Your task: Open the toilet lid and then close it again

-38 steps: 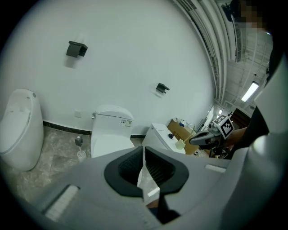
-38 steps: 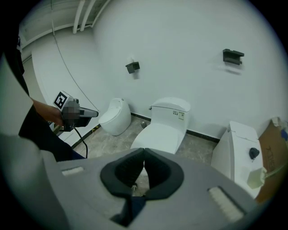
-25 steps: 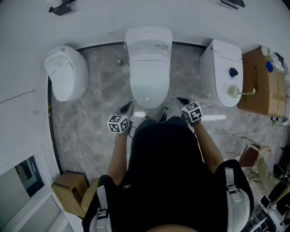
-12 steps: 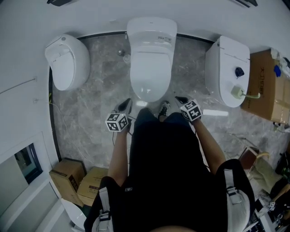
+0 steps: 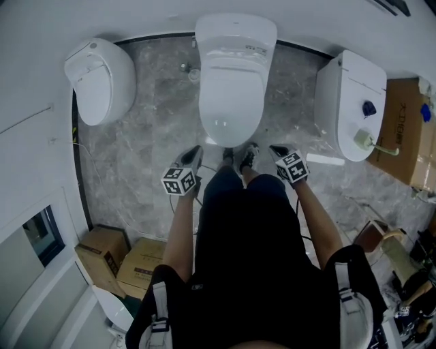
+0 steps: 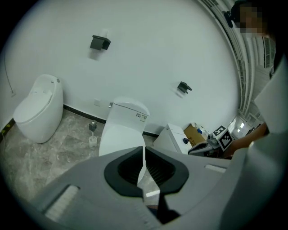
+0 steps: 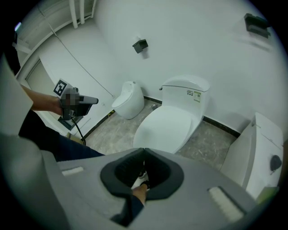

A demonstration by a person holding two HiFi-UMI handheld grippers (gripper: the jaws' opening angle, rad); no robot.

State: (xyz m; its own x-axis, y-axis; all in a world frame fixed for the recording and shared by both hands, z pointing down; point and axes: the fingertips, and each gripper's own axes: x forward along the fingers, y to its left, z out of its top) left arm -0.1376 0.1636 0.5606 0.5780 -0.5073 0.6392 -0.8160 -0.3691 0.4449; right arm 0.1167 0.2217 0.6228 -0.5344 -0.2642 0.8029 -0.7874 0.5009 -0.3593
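Grey veined stone floor (image 5: pixel 157 136) runs up to a plain white wall (image 5: pixel 136 17), and against that wall stands the middle toilet (image 5: pixel 235 34), glossy white ceramic with a boxy cistern. Its toilet lid (image 5: pixel 231 95) lies flat over the bowl, a smooth oval narrowing toward the person. Just short of the bowl's front edge, the left tongs (image 5: pixel 195 151) and right tongs (image 5: pixel 274 148) hang on either side of the person's shoes (image 5: pixel 248 157), apart from the lid. Both have their dark ribbed pads (image 6: pixel 120 170) brought together with nothing between them, the left showing only a hairline slit. Further out sit a rounded egg-shaped toilet (image 5: pixel 99 78) at left, a squarer toilet (image 5: pixel 351 102) at right, and brown cardboard boxes (image 5: pixel 102 255) in the near left corner.
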